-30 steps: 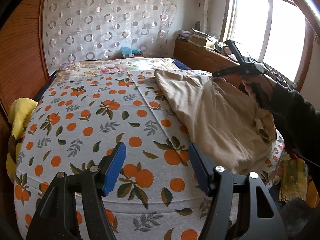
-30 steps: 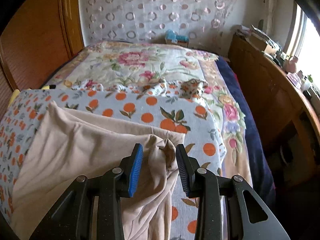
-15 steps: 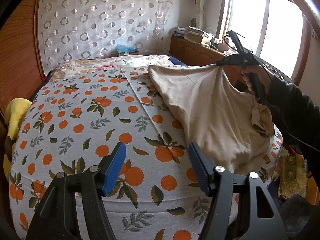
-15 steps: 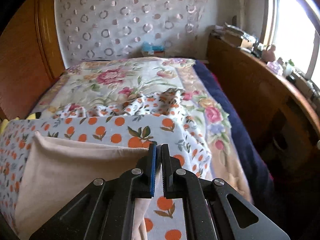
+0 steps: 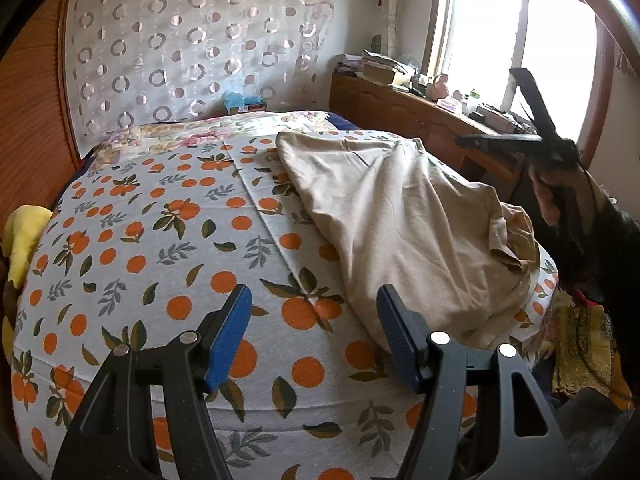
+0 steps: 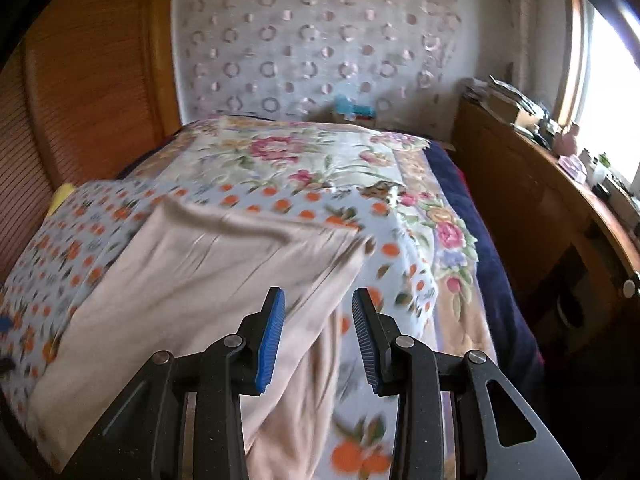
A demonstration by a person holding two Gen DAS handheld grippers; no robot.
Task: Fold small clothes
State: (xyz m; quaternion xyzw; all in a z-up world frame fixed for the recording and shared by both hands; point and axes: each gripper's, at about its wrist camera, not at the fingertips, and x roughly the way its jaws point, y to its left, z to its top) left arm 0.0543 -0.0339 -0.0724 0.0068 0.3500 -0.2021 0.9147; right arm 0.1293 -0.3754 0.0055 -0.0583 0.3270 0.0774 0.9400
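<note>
Left wrist view
- Left gripper (image 5: 314, 334): you are holding it spread at the bottom centre of the frame, nothing between the blue pads, hovering above the orange-print quilt (image 5: 168, 248).
- Beige garment (image 5: 404, 224): it is lying right of centre on the quilt, running from a flat corner near the frame's middle down to a bunched end at the right edge of the bed.
- Right gripper (image 5: 472, 142): you are carrying it at the upper right, in front of the window (image 5: 516, 40), clear of the cloth; from this side its jaws cannot be read.

Right wrist view
- Right gripper (image 6: 318, 336): its jaws have just been opening and are standing apart at the bottom centre; the cloth is passing beneath them, not pinched.
- Beige garment (image 6: 208, 276): it is spreading across the lower left, blurred, its far edge lying along the orange-print quilt (image 6: 280, 200), one flap hanging down below the pads.
- Floral bedspread (image 6: 304, 156): it is filling the frame's middle behind the quilt.

Step in hand
- Stage: you are apparently laying the garment out flat; no fold is made yet.
- Next move: you are needing fresh grips, probably one gripper on each corner of the bunched lower-right end, to draw it smooth before folding.
</note>
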